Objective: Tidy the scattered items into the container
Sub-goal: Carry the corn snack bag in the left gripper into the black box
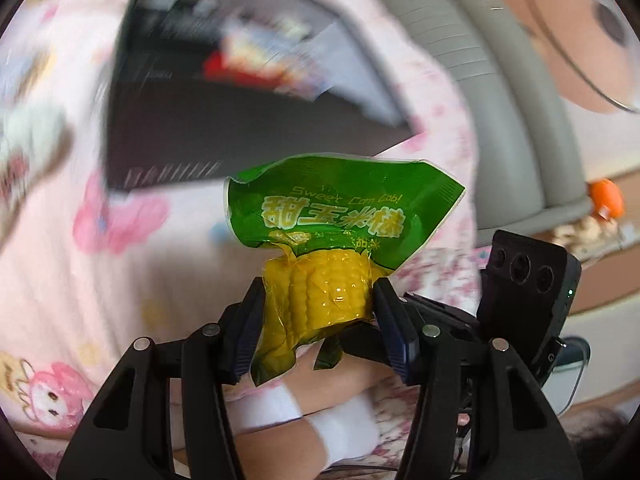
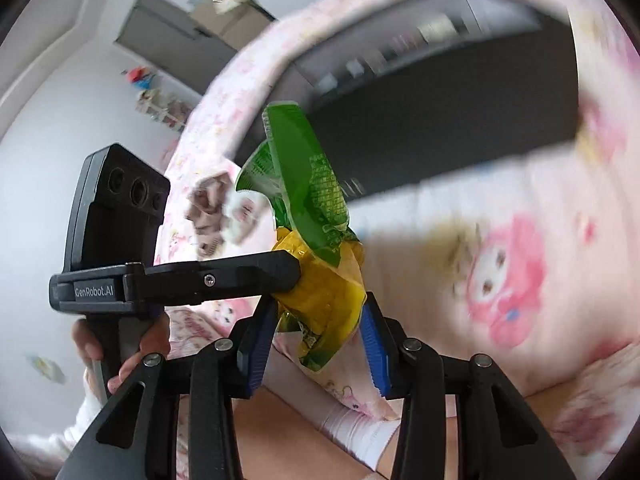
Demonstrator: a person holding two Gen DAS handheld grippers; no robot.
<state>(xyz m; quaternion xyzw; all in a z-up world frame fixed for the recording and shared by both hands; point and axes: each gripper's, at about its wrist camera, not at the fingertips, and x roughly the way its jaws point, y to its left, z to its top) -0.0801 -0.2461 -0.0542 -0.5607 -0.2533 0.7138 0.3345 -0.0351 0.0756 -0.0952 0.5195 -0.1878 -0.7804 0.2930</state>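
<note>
Left wrist view: the left gripper [image 1: 320,300] clamps the corn pack [image 1: 324,256], its blue pads pressing the yellow cob from both sides while the green top fans out toward 12 o'clock. The black bin [image 1: 168,128], blurred, lies at 11 o'clock on the pink sheet [image 1: 60,240], with colourful packets inside. The right gripper's body [image 1: 524,288] shows at 3 o'clock.

Right wrist view: the right gripper [image 2: 320,320] has the pack's lower end between its pads; whether they press it, I cannot tell. The left gripper's finger reaches in from 9 o'clock onto the pack [image 2: 316,240]. A hand [image 2: 120,352] holds that gripper at 8 o'clock. The bin [image 2: 440,120] sits at 1 o'clock.
</note>
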